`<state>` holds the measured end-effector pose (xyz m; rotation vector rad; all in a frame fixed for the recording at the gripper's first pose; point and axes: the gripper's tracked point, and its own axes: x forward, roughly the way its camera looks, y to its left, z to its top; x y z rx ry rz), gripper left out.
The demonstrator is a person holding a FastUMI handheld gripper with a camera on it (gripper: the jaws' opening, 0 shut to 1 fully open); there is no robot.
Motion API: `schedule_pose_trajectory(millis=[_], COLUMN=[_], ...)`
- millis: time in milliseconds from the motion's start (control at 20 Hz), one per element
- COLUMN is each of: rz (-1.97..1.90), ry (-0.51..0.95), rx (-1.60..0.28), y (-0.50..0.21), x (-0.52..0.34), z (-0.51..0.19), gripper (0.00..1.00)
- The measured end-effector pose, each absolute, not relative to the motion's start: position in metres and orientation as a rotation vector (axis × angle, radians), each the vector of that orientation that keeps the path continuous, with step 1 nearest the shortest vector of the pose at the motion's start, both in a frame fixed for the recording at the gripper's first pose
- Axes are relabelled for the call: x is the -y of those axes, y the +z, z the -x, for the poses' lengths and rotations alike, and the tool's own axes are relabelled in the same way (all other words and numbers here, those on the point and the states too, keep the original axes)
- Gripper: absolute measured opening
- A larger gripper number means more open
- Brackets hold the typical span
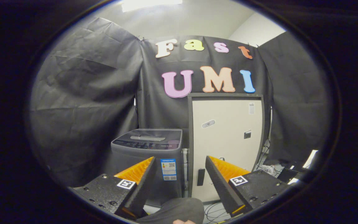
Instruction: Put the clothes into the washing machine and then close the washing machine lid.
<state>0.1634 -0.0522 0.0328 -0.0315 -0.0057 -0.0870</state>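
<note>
A grey top-loading washing machine (149, 155) stands some way ahead of my fingers, left of centre, against the black cloth wall. Its glass lid (152, 135) lies flat and shut on top, above a dark control panel. My gripper (180, 161) is open, its two orange-and-black fingers (138, 174) spread wide with nothing between them. A dark grey piece of cloth (176, 211) shows low between the fingers, close to the camera, with a bit of a hand just under it.
A tall cream cabinet door (227, 137) with a dark frame stands right beside the washer. Cables (213, 211) lie on the pale floor below it. Clutter and a dark box (286, 174) sit at the far right.
</note>
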Motion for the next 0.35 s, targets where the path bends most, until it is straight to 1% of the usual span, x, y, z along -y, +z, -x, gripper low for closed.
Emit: schedule_pose_trajectory(millis=[350], rz=[0.030], ry=[-0.048], rx=[0.006], y=[0.0312], x=[0.0440], z=[-0.1630], gripper=[0.94])
